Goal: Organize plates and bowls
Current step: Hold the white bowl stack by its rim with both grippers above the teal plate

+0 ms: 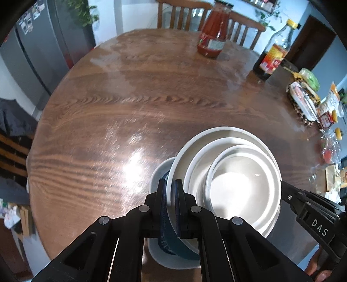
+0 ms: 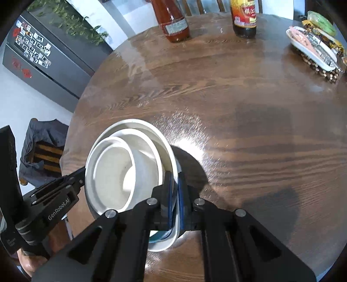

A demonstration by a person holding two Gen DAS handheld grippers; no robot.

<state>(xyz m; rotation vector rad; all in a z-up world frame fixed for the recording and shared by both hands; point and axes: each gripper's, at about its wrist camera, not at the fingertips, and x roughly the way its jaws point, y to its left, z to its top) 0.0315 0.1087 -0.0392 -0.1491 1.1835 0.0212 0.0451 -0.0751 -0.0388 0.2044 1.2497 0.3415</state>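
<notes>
A stack of three nested white bowls (image 1: 236, 177) is held tilted just above the round wooden table (image 1: 130, 104). My left gripper (image 1: 170, 188) is shut on the left rim of the largest bowl. My right gripper (image 2: 175, 184) is shut on the right rim of the same stack (image 2: 121, 171). Under the stack lies a white plate (image 1: 157, 175) with a blue-patterned bowl (image 1: 171, 243) on it, also in the right wrist view (image 2: 160, 237). Each gripper shows in the other's view, at the stack's opposite side.
A red sauce jar (image 1: 213, 32) and a dark soy bottle (image 1: 274, 54) stand at the table's far side. A tray of packaged food (image 1: 303, 102) on a beaded mat sits at the right edge. Chairs (image 1: 182, 15) and a grey fridge (image 1: 32, 54) surround the table.
</notes>
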